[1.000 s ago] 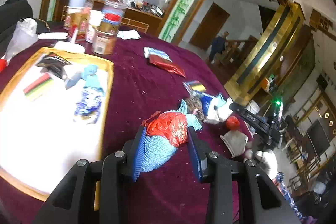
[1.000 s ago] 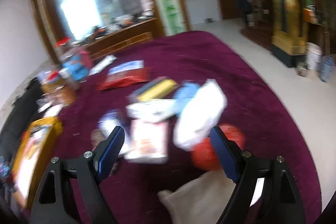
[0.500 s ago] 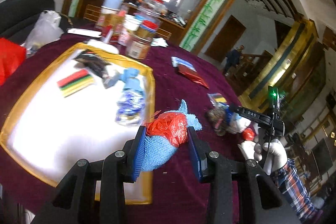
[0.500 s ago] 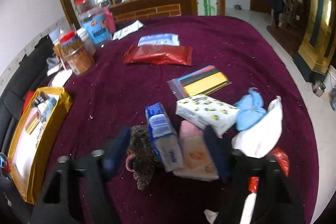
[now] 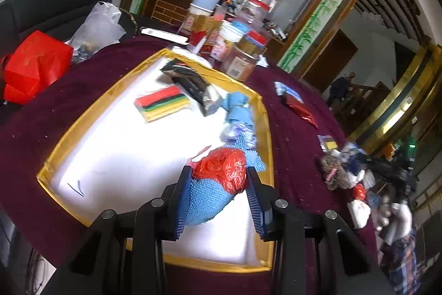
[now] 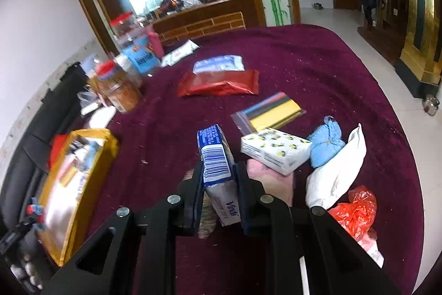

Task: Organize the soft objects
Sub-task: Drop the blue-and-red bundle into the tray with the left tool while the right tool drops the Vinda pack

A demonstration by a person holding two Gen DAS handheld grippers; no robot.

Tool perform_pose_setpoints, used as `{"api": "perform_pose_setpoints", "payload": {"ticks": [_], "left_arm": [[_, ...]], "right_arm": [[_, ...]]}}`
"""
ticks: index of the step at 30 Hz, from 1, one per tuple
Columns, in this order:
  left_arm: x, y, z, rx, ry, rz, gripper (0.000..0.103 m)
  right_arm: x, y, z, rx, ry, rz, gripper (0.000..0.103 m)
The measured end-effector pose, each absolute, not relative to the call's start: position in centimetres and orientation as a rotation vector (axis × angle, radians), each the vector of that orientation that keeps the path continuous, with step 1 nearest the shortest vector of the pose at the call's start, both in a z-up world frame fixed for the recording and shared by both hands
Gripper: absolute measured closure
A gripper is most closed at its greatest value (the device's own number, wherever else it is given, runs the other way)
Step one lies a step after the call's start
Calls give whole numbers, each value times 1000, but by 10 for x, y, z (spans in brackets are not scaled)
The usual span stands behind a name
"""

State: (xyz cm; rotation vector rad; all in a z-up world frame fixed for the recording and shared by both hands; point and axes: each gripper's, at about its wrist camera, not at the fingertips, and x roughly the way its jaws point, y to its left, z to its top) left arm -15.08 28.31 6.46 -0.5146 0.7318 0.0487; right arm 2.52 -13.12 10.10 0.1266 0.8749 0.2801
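Meanwhile, the left gripper is carrying a blue cloth bundle topped with red plastic, jaws pinching it, over the gold-rimmed tray toward its 5 o'clock corner. On the maroon table, the right gripper is closing its jaws on an upright blue tissue pack, a patterned tissue pack lying at its 2 o'clock.

Blue cloth, red bag, lemon-print pack

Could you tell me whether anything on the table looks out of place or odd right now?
Nothing looks spilled or damaged. The soft items by the right gripper lie in a loose overlapping heap, and a crumpled red plastic bag sits near the cloth's edge.
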Motion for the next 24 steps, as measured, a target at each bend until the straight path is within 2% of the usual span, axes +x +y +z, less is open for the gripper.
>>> {"api": "perform_pose_setpoints", "payload": {"ticks": [6,12,16,21,23,24], "left_arm": [[-120,306,62,-488,812,107,63],[-71,328,42,-484,909,151,61],[-70,338,33,-565,913,148,53],[-94,341,42,-628,830,123,44],[-104,344,48,-648,782,111,35],[-106,344,49,-647,771,115,34]], "right_arm": [[14,-85,121,181,889,449,82],[17,14,107,212,1004,647,82],[20,85,92,199,1067,736,82],[35,151,62,181,1153,764,82],[42,169,42,160,1202,745,79],[43,168,37,158,1214,714,79]]}}
